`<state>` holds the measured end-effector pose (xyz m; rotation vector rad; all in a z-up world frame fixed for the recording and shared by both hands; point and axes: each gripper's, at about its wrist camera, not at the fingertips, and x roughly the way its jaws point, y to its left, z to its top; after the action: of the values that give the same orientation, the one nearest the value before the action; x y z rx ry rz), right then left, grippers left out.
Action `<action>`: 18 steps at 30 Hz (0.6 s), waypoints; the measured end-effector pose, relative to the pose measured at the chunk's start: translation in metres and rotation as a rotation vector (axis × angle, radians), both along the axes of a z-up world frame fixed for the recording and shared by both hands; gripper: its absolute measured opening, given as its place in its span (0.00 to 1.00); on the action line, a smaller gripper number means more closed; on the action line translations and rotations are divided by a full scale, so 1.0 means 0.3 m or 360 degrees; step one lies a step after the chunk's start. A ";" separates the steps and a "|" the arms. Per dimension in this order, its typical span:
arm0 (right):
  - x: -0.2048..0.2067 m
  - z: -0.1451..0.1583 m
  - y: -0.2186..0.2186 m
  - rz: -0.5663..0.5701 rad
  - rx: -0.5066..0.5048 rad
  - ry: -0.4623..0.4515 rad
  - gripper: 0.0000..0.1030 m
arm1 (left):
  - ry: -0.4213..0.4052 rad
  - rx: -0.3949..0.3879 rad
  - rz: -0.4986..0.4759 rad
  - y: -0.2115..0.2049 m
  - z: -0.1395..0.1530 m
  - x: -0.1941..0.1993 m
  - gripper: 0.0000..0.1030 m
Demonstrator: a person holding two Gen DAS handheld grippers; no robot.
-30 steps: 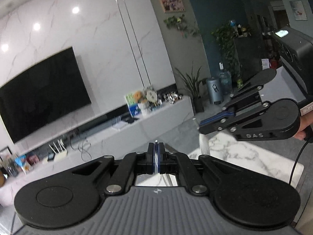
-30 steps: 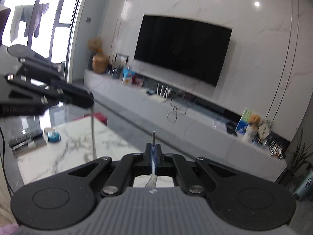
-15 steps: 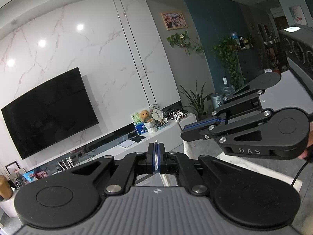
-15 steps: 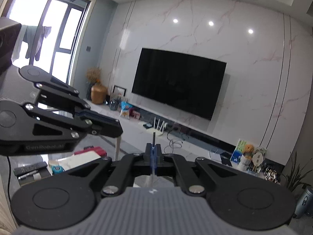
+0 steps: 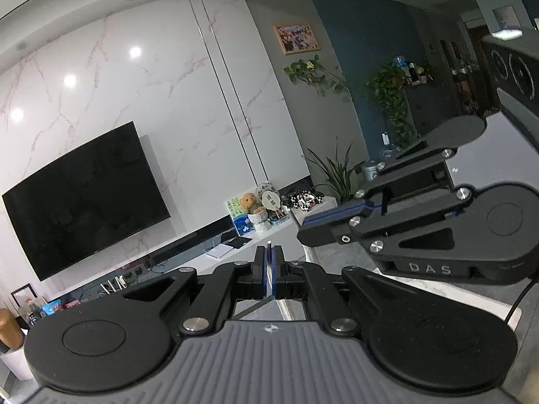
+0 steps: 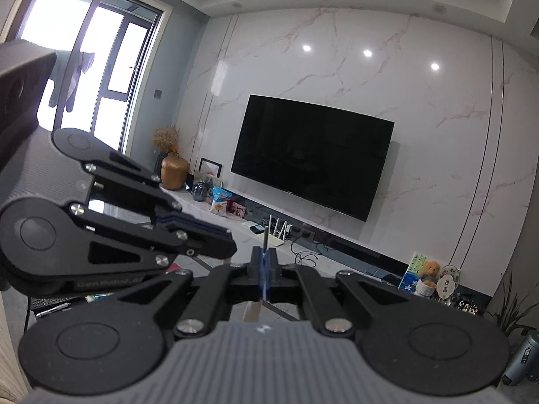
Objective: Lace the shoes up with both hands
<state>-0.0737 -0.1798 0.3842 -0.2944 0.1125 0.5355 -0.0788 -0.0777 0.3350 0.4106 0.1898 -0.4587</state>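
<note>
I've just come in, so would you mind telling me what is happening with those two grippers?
A person holds a gripper in each hand, both raised and pointing toward the TV wall. The left gripper is shut on a lace end, and the right gripper is shut on the other lace end. The shoe itself is out of view, so how far the lacing has got cannot be told.

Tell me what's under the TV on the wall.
Under the TV runs a long white console. On it stand a white router, snack bags and cables. The left hand-held gripper covers the console's near left part, so nothing can be seen there.
</note>
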 end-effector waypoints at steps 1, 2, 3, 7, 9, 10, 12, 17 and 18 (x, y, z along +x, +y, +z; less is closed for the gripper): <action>0.004 -0.003 0.001 -0.0002 0.0000 0.0001 0.01 | -0.0001 0.0000 0.0004 0.004 -0.001 -0.001 0.00; 0.008 -0.007 0.000 -0.0006 -0.0005 0.0002 0.01 | -0.0001 0.0009 0.0011 0.007 -0.005 0.002 0.00; 0.011 -0.013 -0.001 -0.0011 -0.0012 0.0002 0.01 | -0.0001 0.0030 0.0027 0.013 -0.016 0.005 0.00; 0.028 -0.055 -0.027 -0.0047 -0.0054 0.0039 0.01 | 0.0026 0.0123 0.0103 0.048 -0.084 0.028 0.00; 0.046 -0.096 -0.052 -0.0080 -0.0087 0.0070 0.02 | 0.0060 0.0171 0.0152 0.074 -0.137 0.050 0.00; 0.055 -0.120 -0.067 -0.0097 -0.0104 0.0090 0.02 | 0.0087 0.0187 0.0168 0.091 -0.169 0.062 0.00; 0.072 -0.175 -0.098 -0.0128 -0.0144 0.0130 0.02 | 0.0142 0.0217 0.0198 0.124 -0.233 0.087 0.00; 0.132 -0.348 -0.162 -0.0195 -0.0250 0.0261 0.02 | 0.0305 0.0279 0.0243 0.198 -0.418 0.156 0.00; 0.147 -0.385 -0.173 -0.0204 -0.0261 0.0295 0.02 | 0.0342 0.0290 0.0253 0.211 -0.457 0.174 0.00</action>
<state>-0.0297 -0.2315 0.2687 -0.3943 0.3538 0.4259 -0.0267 -0.0144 0.1978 0.5202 0.4712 -0.3295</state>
